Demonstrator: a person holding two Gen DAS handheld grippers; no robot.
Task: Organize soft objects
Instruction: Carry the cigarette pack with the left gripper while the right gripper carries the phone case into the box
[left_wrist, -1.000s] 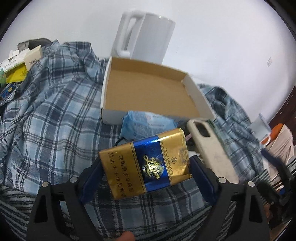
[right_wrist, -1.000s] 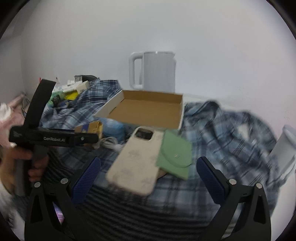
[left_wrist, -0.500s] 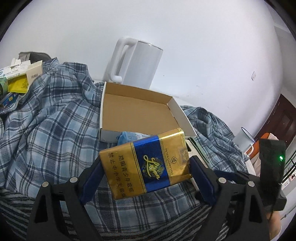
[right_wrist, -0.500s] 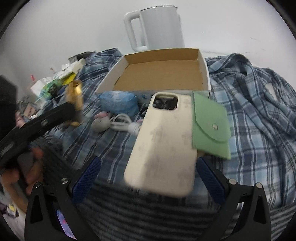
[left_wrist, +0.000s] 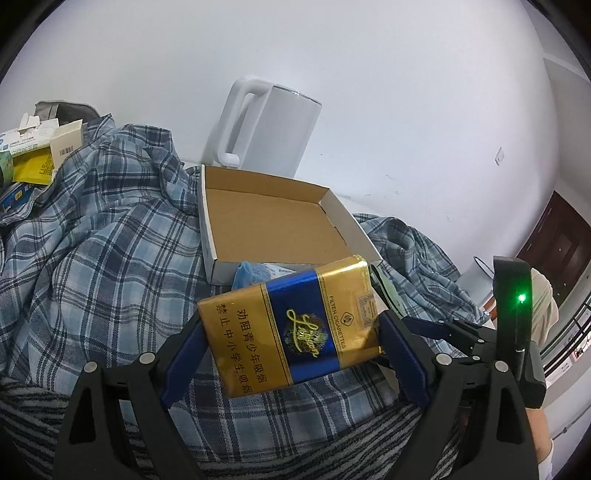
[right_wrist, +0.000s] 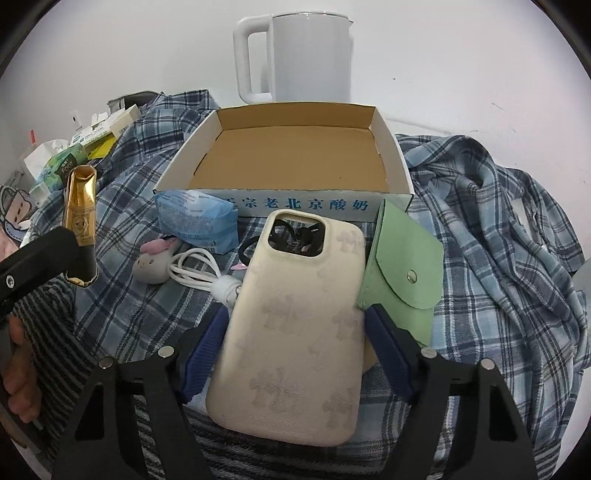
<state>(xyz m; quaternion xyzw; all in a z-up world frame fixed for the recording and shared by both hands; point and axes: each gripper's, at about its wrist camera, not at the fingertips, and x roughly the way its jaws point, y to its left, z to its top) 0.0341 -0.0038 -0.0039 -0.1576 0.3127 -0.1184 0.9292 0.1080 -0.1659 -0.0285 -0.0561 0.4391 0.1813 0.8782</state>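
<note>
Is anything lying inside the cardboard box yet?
No. In the right wrist view the box shows only its bare brown floor; the phone case, pouch and blue packet lie outside, in front.

pack: gold, blue band | phone case: cream | pouch: green | shirt: blue plaid

Kettle behind box, pouch before.

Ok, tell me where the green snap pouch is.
In the right wrist view, the green snap pouch lies on the plaid shirt, right of the cream phone case and just in front of the cardboard box.
</note>
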